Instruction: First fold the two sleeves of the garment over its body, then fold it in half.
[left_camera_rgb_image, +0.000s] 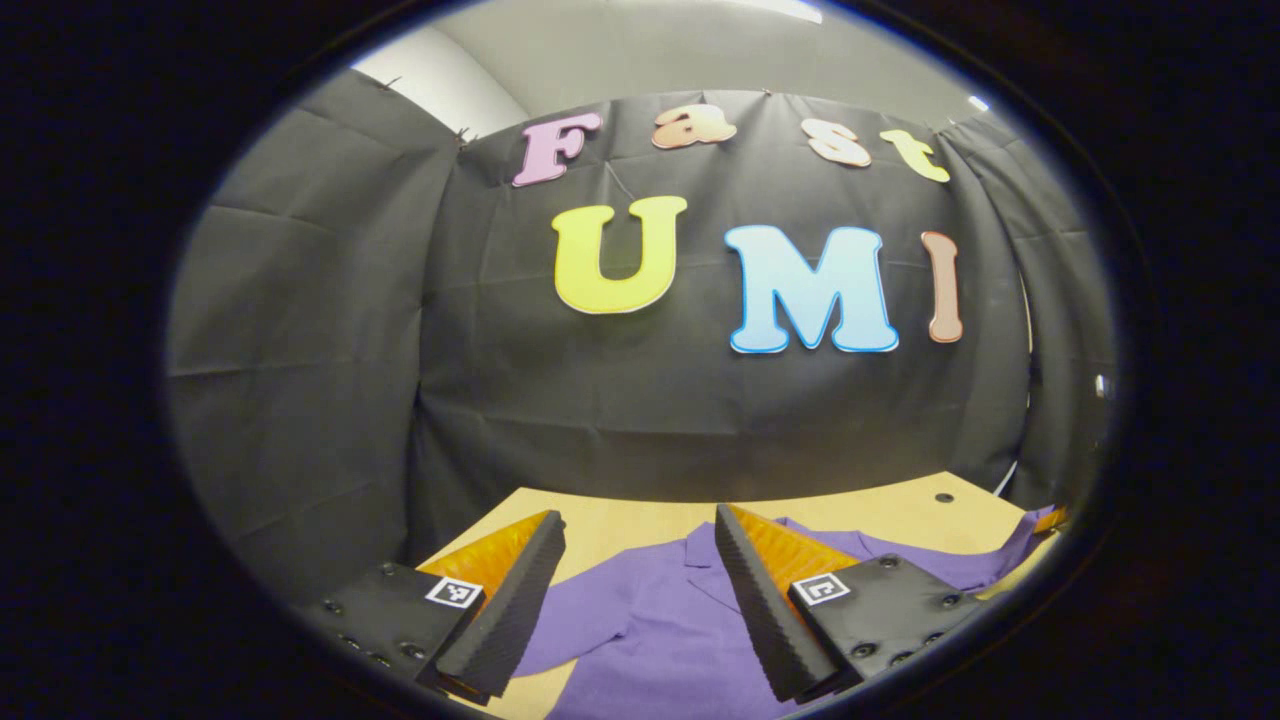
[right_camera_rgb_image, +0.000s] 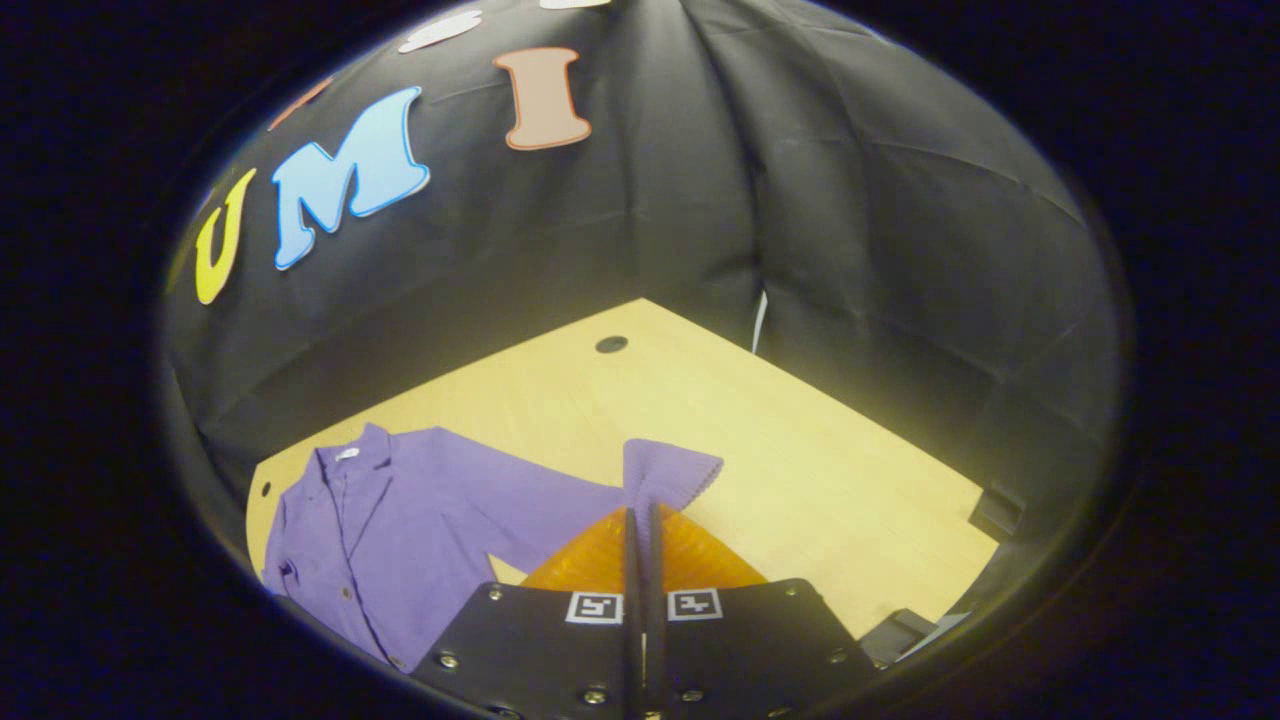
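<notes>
Right gripper view, nearest first: right gripper (right_camera_rgb_image: 640, 520) with its two fingers pressed together, a fold of purple sleeve (right_camera_rgb_image: 668, 470) caught between them, cuff end standing up just past the tips. Beyond and to the side, one purple button-front garment of soft cloth (right_camera_rgb_image: 400, 520) spread flat on the pale wooden table (right_camera_rgb_image: 800, 440), collar (right_camera_rgb_image: 350, 465) toward the far edge, a row of small buttons down the front. Farther on, one small dark round hole (right_camera_rgb_image: 611, 344) in the tabletop, then the black cloth wall (right_camera_rgb_image: 850, 200).

Left gripper view, nearest first: left gripper (left_camera_rgb_image: 640, 530) hovering with two ridged fingers (left_camera_rgb_image: 510, 600) held wide apart, gripping nothing, garment body lying below the gap. Same purple garment seen beneath, one sleeve reaching out toward the far side of the table, its tip raised at the view's edge. One hole visible again in the tabletop, black cloth wall behind
</notes>
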